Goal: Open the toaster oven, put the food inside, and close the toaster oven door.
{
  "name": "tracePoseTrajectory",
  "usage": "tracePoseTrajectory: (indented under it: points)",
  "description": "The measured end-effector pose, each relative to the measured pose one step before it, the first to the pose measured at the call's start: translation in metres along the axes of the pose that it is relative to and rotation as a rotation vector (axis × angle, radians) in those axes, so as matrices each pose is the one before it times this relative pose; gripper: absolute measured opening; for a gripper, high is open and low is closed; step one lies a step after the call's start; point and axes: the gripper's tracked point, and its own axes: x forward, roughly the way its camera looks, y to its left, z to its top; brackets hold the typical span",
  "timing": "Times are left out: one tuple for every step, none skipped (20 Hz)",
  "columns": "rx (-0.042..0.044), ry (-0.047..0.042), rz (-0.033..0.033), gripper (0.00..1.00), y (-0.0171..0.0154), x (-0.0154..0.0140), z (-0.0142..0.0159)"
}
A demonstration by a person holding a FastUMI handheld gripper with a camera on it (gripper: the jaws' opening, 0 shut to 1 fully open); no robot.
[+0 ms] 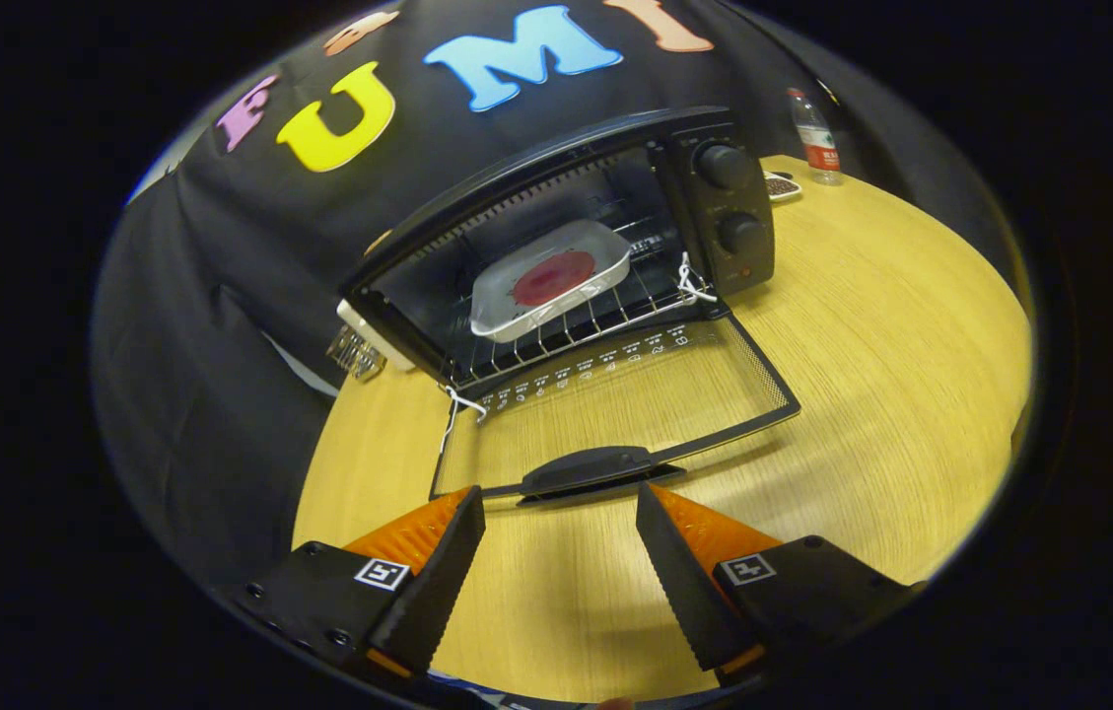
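A black toaster oven [714, 202] stands on the wooden table with its glass door [615, 409] folded down flat toward me. Inside, on the wire rack [605, 316], rests a white tray [502, 301] holding a round red piece of food [553, 278]. The door's dark handle [595, 470] lies just ahead of my fingers. My gripper [561, 498] is open, low over the table, with nothing between its fingers; the handle sits right beyond the gap.
The round wooden table [891, 345] stretches to the right of the oven. A plastic water bottle [815, 136] stands at the far edge behind the oven, with a small flat object [781, 185] beside it. White strings hang at the door hinges.
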Motion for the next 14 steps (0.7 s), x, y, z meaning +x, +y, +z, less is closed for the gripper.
tracePoseTrajectory:
  points:
    - [-0.04092, 0.01656, -0.01439, 0.98, -0.00238, 0.00244, -0.00459]
    - [-0.04164, 0.01632, -0.01683, 0.98, -0.00256, 0.00240, -0.00397]
    - [-0.04221, 0.01390, -0.02056, 0.98, -0.00332, 0.00233, -0.00277]
    - [-0.04283, 0.01197, -0.01704, 0.98, -0.00219, 0.00328, -0.00118]
    - [-0.04102, 0.01023, -0.01488, 0.98, -0.00141, 0.00326, -0.00202]
    - [-0.03676, 0.01314, -0.01474, 0.98, -0.00054, 0.00242, -0.00140]
    - [-0.04600, 0.01528, -0.01171, 0.98, -0.00243, -0.00305, -0.00526]
    - [-0.04132, 0.00966, -0.01098, 0.98, 0.00026, 0.00284, -0.00088]
    - [-0.02283, 0.00964, -0.00335, 0.99, 0.00266, 0.00356, -0.00121]
    - [0.00271, 0.00904, 0.00039, 0.99, 0.00351, 0.00250, -0.00118]
    - [0.02026, 0.01394, -0.00882, 0.99, 0.00077, 0.00250, -0.00303]
    - [0.01997, 0.01743, -0.01802, 0.99, -0.00263, 0.00600, -0.00256]
    - [0.01522, 0.01313, -0.01855, 0.99, -0.00303, 0.00208, -0.00170]
    - [0.00254, -0.02052, -0.01685, 0.99, -0.00301, 0.00066, 0.00619]
